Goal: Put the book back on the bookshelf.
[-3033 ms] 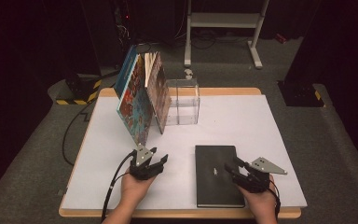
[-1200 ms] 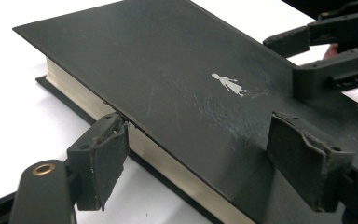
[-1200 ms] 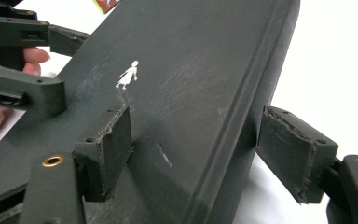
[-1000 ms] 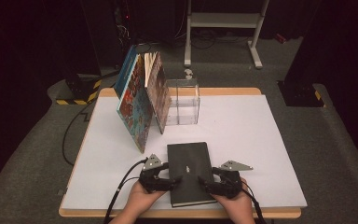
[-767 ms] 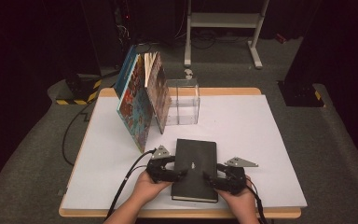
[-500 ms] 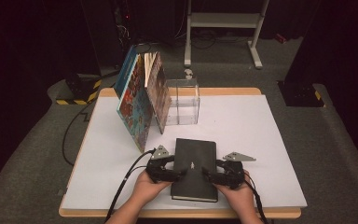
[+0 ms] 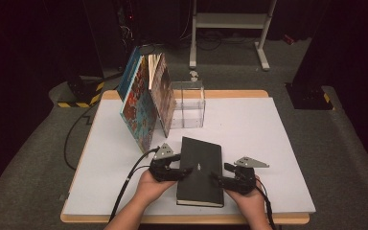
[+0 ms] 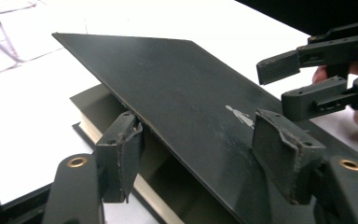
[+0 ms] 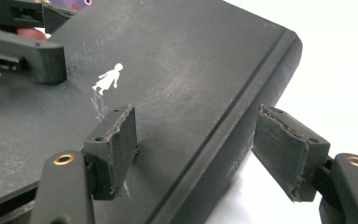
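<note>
Black book, white desk

We see a matt black book (image 7: 200, 170) with a small white figure (image 9: 107, 79) and cream page edges, between our black claws, on a white desk (image 7: 249, 124) edged in wood.

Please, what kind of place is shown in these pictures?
Probably a recording studio or lab, not a home: a white table stands on grey carpet with dark surroundings, a metal stand behind it, and yellow-black hazard tape on the floor. Cabled equipment sits at the back.
</note>
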Demonstrator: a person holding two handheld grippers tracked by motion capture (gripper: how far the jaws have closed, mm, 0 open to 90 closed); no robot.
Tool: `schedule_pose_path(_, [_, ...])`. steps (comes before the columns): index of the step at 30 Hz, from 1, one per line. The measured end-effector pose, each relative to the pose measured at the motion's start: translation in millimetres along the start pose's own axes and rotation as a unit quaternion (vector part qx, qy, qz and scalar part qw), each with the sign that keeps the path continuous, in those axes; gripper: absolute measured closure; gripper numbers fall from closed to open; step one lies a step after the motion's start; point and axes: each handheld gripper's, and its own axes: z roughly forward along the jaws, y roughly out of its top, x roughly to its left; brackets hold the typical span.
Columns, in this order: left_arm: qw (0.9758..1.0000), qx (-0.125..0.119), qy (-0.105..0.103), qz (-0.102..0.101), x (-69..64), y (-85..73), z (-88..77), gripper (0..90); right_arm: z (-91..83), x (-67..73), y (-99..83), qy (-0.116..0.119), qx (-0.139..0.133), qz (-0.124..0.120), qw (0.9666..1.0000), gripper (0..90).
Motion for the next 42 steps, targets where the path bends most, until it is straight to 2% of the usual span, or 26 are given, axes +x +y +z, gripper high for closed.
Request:
schedule_pose_path(3, [0.9999,-0.008,-0.006,0.005,1.1,-3.3,-0.4,40.1,1.2,-2.3,-0.4,0.005,0.003,0.009,0.9999,26.2])
schedule_pose_path(7, [0.999,-0.034,-0.011,0.028,-1.7,-7.3,-3.2,44.0,3.9,-4.1,-0.7,0.017,0.008,0.023,0.9995,22.3])
schedule_pose_path(10, [0.9971,-0.058,-0.018,0.046,-6.3,-7.1,-6.2,49.7,6.2,-6.1,0.0,0.03,0.007,0.036,0.9989,17.7])
schedule_pose_path(14, [0.9949,-0.067,-0.013,0.075,-10.2,-5.7,-8.9,50.7,7.7,-8.3,1.4,0.038,0.008,0.047,0.9982,14.0])
schedule_pose_path(17, [0.9937,-0.071,-0.009,0.086,-12.3,-5.9,-10.8,50.8,9.0,-10.5,1.0,0.05,0.009,0.058,0.997,12.2])
schedule_pose_path(20, [0.9915,-0.083,-0.004,0.1,-16.4,-6.7,-13.7,50.9,11.2,-14.3,0.1,0.064,0.011,0.076,0.995,7.8])
schedule_pose_path(26, [0.9885,-0.097,0.0,0.117,-19.9,-9.3,-16.5,51.0,19.7,-20.4,0.1,0.105,0.016,0.114,0.9878,1.5])
schedule_pose_path(29, [0.9848,-0.11,0.004,0.134,-23.7,-11.6,-19.4,51.0,21.8,-21.9,0.5,0.122,0.018,0.121,0.9849,0.0])
schedule_pose_path(31, [0.9832,-0.115,0.005,0.141,-25.1,-12.6,-20.6,51.0,22.6,-23.2,0.8,0.137,0.019,0.125,0.9824,0.0])
schedule_pose_path(36, [0.98,-0.126,0.007,0.153,-27.3,-15.0,-22.3,51.0,21.9,-23.6,1.0,0.146,0.018,0.125,0.9813,0.0])
schedule_pose_path(42, [0.9793,-0.13,0.006,0.155,-27.0,-16.0,-22.3,51.0,23.5,-26.1,0.1,0.155,0.017,0.127,0.9795,0.0])
